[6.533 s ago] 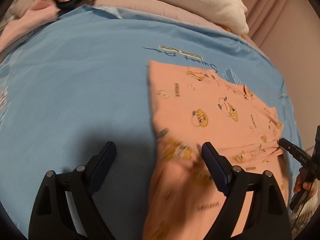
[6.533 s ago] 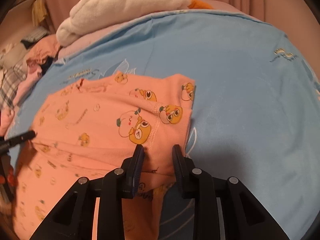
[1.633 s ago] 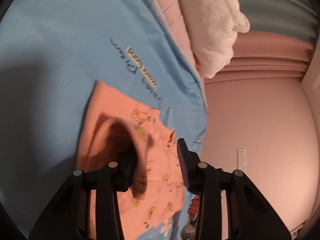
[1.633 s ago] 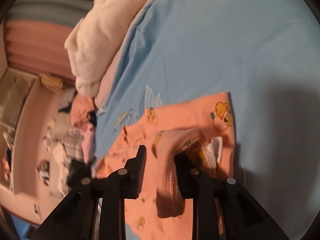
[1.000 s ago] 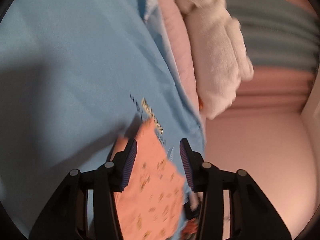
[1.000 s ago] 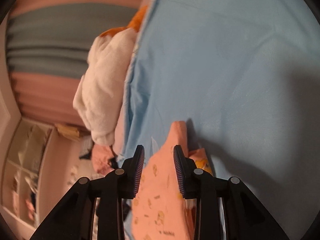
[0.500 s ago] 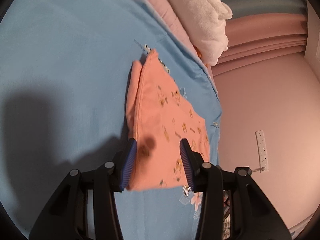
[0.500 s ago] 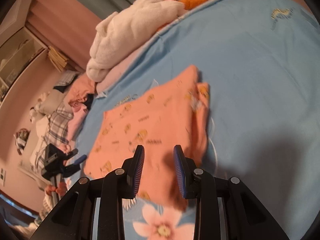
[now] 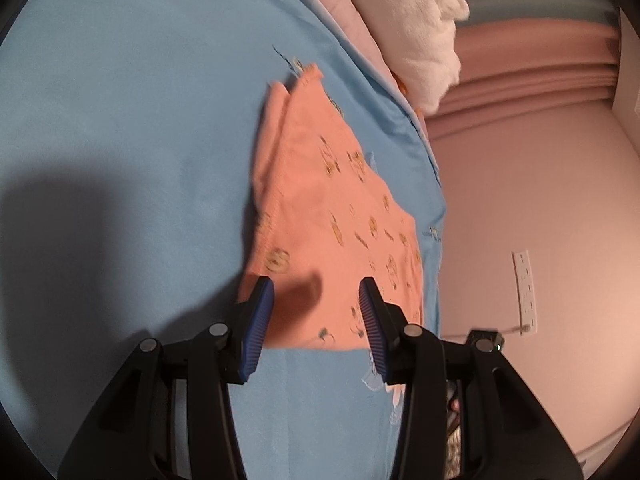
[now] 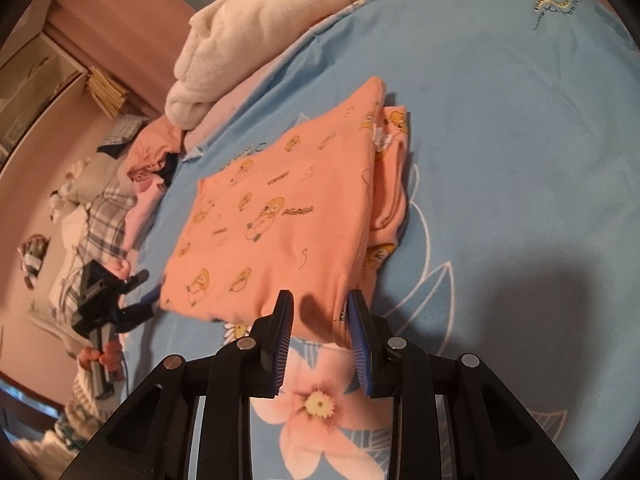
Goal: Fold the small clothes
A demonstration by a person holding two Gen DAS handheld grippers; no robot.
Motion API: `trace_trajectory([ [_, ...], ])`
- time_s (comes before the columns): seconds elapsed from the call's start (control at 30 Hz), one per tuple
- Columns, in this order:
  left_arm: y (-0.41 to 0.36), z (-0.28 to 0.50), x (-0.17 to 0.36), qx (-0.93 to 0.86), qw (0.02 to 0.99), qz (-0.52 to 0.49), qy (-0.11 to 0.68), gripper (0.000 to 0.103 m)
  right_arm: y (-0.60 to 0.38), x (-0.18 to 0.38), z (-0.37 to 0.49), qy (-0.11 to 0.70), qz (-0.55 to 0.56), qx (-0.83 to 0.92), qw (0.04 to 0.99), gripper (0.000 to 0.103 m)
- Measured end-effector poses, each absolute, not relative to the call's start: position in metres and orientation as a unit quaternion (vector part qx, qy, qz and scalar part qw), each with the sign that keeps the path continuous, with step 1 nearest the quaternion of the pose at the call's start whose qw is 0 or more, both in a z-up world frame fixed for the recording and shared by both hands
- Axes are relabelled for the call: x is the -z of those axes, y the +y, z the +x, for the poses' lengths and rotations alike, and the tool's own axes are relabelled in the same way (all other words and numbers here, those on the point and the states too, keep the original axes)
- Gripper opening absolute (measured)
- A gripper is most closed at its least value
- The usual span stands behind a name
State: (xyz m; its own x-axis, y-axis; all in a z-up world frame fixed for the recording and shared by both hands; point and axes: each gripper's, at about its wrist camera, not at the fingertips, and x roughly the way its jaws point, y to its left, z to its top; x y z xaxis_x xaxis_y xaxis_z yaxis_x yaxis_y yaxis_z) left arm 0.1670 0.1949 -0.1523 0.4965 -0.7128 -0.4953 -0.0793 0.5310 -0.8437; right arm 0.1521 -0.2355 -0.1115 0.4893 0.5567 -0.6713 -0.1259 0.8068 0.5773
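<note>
An orange children's garment (image 9: 336,216) printed with cartoon animals lies folded flat on the blue bed sheet (image 9: 120,120), its layered edges showing along the left side. My left gripper (image 9: 316,300) hovers over its near edge, open, and casts a finger shadow on the cloth. In the right wrist view the same garment (image 10: 280,216) lies flat with its stacked folds on the right. My right gripper (image 10: 320,316) is open over the near right corner, which lies between the fingers without bunching. The left gripper (image 10: 148,286) shows at the garment's far left corner, held by a hand (image 10: 100,356).
A white fluffy blanket (image 10: 256,32) and a pink quilt (image 9: 340,20) lie at the head of the bed. Loose clothes (image 10: 152,156) and a plaid cloth (image 10: 104,216) are heaped beyond the sheet's left side. A pink wall with a socket strip (image 9: 526,284) stands close to the bed.
A second ago the garment hung lifted between both pairs of jaws. It has been laid over into a flat fold, and both grippers now sit at its near edge.
</note>
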Motion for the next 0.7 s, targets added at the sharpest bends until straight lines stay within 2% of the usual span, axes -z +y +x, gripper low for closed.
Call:
trace_trajectory([
  [0.13, 0.19, 0.172, 0.156, 0.219, 0.74, -0.44, 0.459, 0.041, -0.225, 0.12, 0.168, 0.477, 0.213, -0.204, 0.828, 0.03],
  [0.17, 0.19, 0.172, 0.156, 0.219, 0.742, -0.439, 0.457, 0.035, -0.221, 0.121, 0.17, 0.48, 0.205, -0.204, 0.828, 0.03],
  [0.2, 0.189, 0.172, 0.155, 0.222, 0.745, -0.432, 0.458, 0.017, -0.219, 0.121, 0.17, 0.48, 0.199, -0.203, 0.83, 0.023],
  [0.23, 0.188, 0.171, 0.155, 0.224, 0.746, -0.427, 0.46, 0.005, -0.218, 0.121, 0.169, 0.478, 0.198, -0.208, 0.83, 0.017],
  [0.27, 0.187, 0.17, 0.156, 0.224, 0.748, -0.42, 0.463, 0.005, -0.219, 0.12, 0.168, 0.474, 0.203, -0.213, 0.83, 0.009],
  [0.43, 0.185, 0.166, 0.166, 0.216, 0.74, -0.409, 0.488, 0.005, -0.23, 0.116, 0.156, 0.467, 0.212, -0.217, 0.83, 0.007],
  [0.53, 0.188, 0.158, 0.158, 0.217, 0.749, -0.407, 0.475, 0.005, -0.234, 0.119, 0.153, 0.477, 0.201, -0.2, 0.832, 0.007],
  [0.6, 0.195, 0.153, 0.148, 0.221, 0.758, -0.413, 0.453, 0.013, -0.237, 0.117, 0.151, 0.472, 0.213, -0.205, 0.831, 0.007],
  [0.67, 0.203, 0.154, 0.14, 0.214, 0.768, -0.416, 0.437, 0.035, -0.239, 0.114, 0.152, 0.463, 0.227, -0.211, 0.83, 0.008],
  [0.7, 0.208, 0.155, 0.138, 0.201, 0.774, -0.413, 0.436, 0.04, -0.239, 0.112, 0.152, 0.459, 0.231, -0.213, 0.831, 0.01],
])
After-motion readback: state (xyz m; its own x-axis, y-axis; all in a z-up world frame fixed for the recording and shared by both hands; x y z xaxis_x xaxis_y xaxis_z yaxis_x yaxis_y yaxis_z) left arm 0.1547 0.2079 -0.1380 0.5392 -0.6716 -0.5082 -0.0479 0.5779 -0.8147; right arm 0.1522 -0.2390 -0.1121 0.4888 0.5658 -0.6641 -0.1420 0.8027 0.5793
